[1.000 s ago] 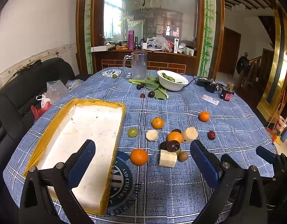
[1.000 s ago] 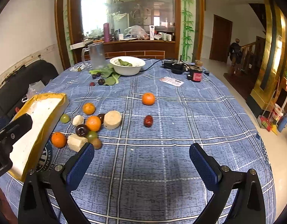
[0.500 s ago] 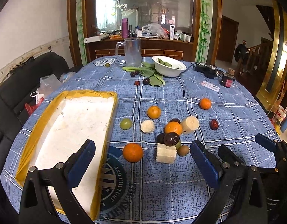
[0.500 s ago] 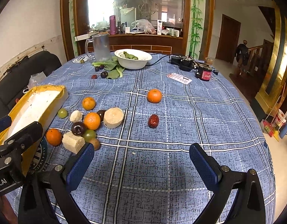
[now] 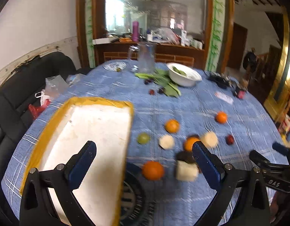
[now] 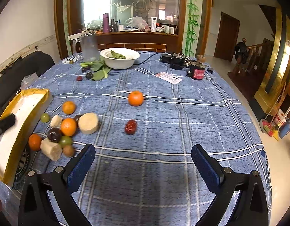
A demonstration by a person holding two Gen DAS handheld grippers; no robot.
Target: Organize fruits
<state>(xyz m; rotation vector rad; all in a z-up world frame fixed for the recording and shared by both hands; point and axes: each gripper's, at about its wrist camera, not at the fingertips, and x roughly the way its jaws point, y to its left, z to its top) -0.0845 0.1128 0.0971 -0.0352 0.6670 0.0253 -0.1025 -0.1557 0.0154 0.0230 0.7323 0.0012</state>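
Fruits, a loose cluster of oranges, grapes and pale chunks (image 6: 66, 131), lie on the blue checked counter (image 6: 163, 131) beside the yellow-rimmed white foam tray (image 5: 84, 141), their likely destination; left gripper (image 5: 144, 163) and right gripper (image 6: 143, 163) hover with fingers spread wide, empty, ready to pick.

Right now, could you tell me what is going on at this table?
A person holds a claw in each hand above a blue checked tablecloth, sorting fruit. Both the left claw and the right claw are open and hold nothing. Oranges, green grapes, dark fruit and pale chunks lie loose in a cluster beside the yellow-rimmed tray, which has nothing in it. One orange and a red date sit apart.
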